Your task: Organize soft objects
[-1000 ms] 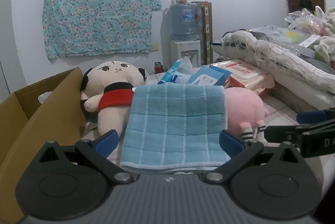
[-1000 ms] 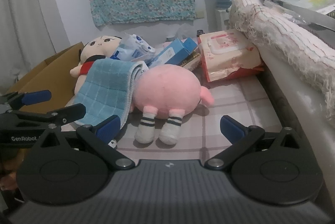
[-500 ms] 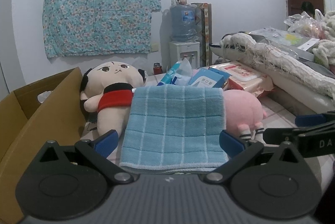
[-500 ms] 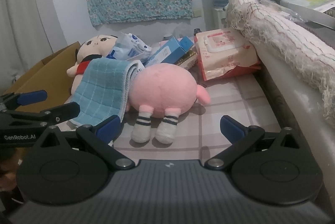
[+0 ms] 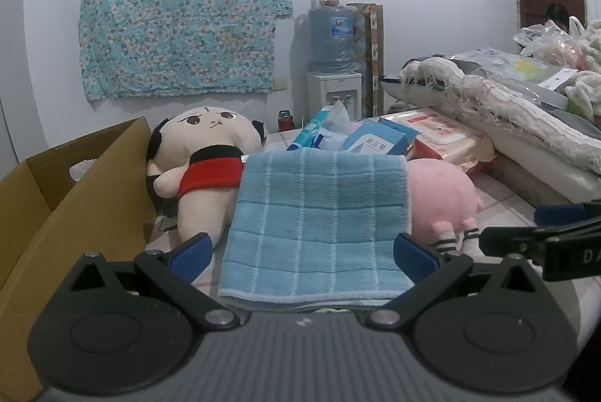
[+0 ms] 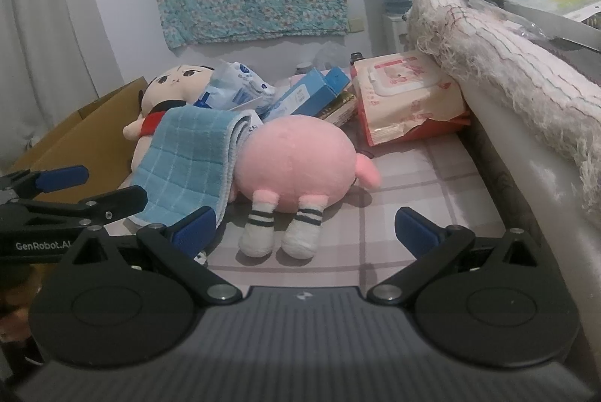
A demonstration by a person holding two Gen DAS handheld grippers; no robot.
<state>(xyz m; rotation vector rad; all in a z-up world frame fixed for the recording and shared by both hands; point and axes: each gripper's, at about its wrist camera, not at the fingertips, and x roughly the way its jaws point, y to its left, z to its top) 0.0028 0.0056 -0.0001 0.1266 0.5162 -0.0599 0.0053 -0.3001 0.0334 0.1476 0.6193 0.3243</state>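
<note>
A: What has changed for us in the last second?

B: Little. Both views have eased back a touch: the folded light-blue checked towel (image 5: 313, 221) now sits a shade farther from our left gripper (image 5: 302, 253) than it did, and the round pink plush with striped socks (image 6: 296, 159) has slid slightly away from our right gripper (image 6: 304, 231). Nothing on the checked counter (image 6: 409, 199) has shifted.

A: And the jaws?

B: Both pairs stand wide apart and hold nothing. The towel's near edge lies between our left jaws, draped up over the pink plush. The plush's white feet point at the gap of our right jaws.

A: So the task?

B: We judge it barely begun. The towel, the pink plush and the cream doll in a red top (image 5: 199, 169) all lie out on the counter, with the doll just beside the open brown cardboard box (image 5: 56, 210), which looks like the place to put them.

A: Room to move?

B: Tight on the right: a white fringed rolled blanket (image 6: 526, 94) walls that side. The box wall bounds the left. Packets of wipes (image 6: 405, 94) crowd behind. Our two grippers sit close, so we should lift one thing at a time.
</note>
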